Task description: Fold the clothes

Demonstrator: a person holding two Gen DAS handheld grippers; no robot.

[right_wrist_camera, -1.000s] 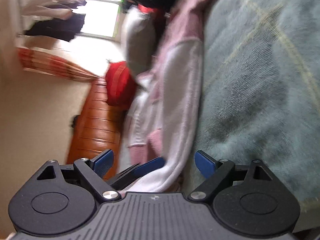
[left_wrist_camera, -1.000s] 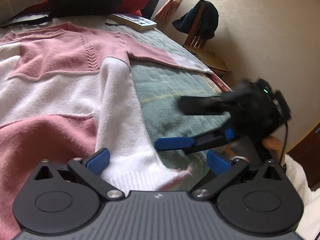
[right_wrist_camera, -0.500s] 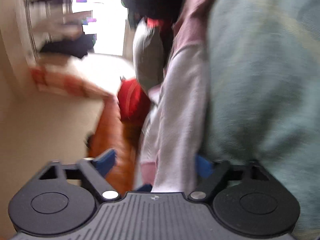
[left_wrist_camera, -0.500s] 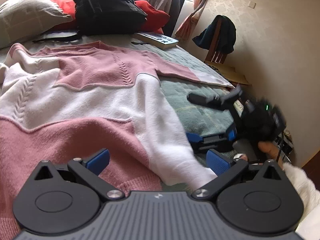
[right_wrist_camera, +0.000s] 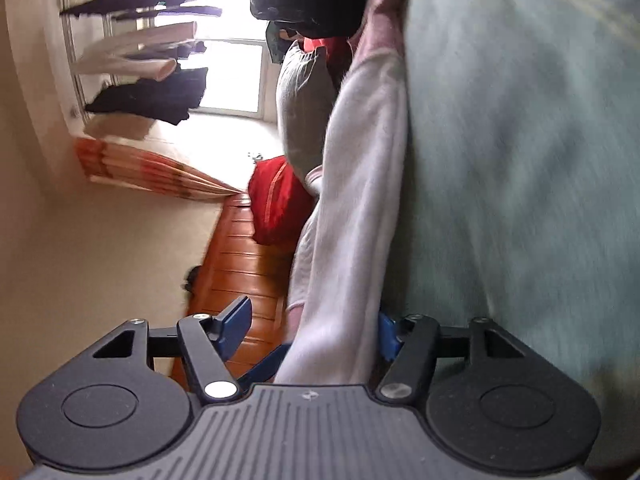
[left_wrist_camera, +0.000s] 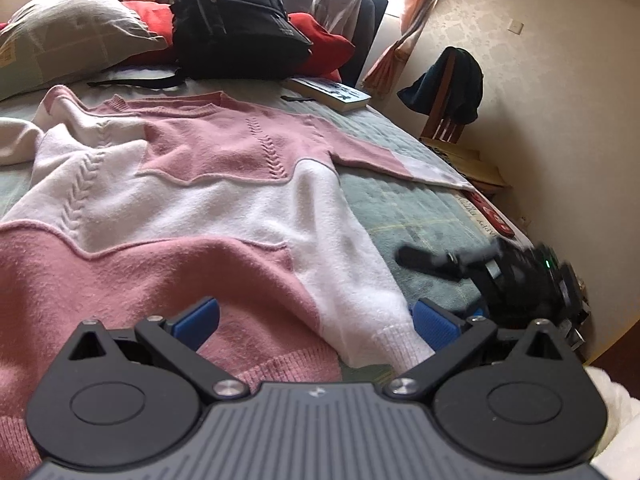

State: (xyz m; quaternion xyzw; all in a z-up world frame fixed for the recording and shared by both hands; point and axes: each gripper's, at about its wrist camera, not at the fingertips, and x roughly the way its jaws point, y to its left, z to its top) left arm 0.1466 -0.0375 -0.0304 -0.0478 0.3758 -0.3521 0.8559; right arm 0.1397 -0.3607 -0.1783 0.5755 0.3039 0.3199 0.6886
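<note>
Half-closed the right hand-held gripper (right_wrist_camera: 311,328) around the white sleeve (right_wrist_camera: 360,200) of the pink-and-white knitted sweater (left_wrist_camera: 180,208) flat on the green quilted bed (left_wrist_camera: 400,208), not yet pinching, with the left hand-held gripper (left_wrist_camera: 316,322) open, likely readying a sleeve fold.

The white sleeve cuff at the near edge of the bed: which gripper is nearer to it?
Right. The right gripper has the white sleeve cuff between its closing jaws; the left gripper hangs open just above the sweater's hem beside it.

A home bedroom: a bed (left_wrist_camera: 404,204) with pillow (left_wrist_camera: 68,36), a backpack (left_wrist_camera: 236,24), curtains (left_wrist_camera: 404,32) and a chair (left_wrist_camera: 444,112).
</note>
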